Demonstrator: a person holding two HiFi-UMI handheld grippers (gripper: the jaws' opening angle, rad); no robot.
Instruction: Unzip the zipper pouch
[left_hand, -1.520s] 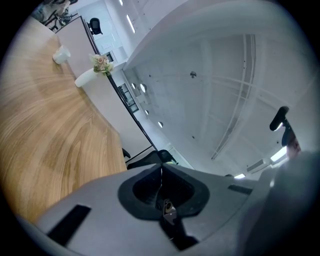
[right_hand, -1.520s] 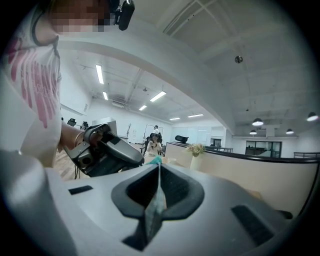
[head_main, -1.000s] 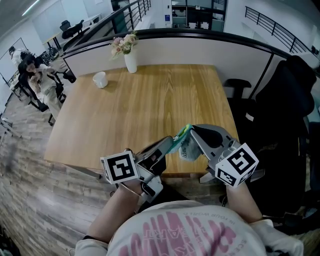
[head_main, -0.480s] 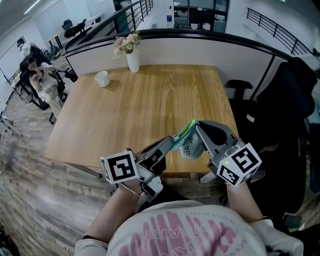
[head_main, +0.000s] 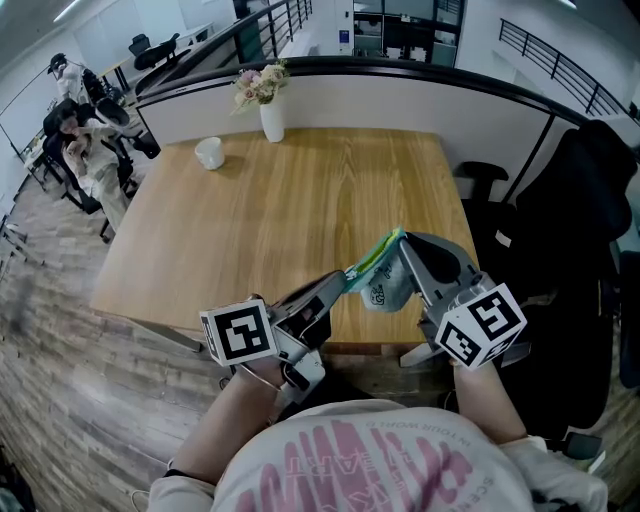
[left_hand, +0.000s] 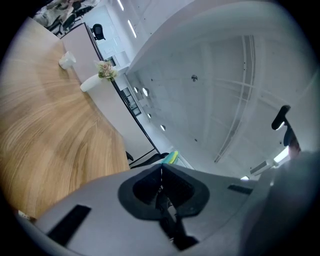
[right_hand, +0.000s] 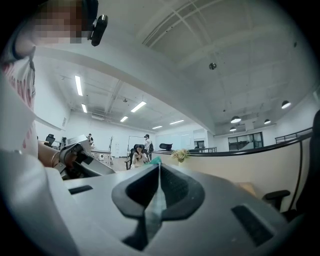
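Hanging above the near edge of the counter (head_main: 280, 200), the zipper pouch (head_main: 383, 288) is pinched at one end by the fully closed left claw (head_main: 340, 283) and at its green top by the closed right claw (head_main: 403, 243), so a hard tug could slip the thin fabric free.

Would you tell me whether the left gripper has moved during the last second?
No. The left gripper has stayed put: its marker cube sits at the same spot against the wooden table's near edge, jaws shut on the zipper pouch.
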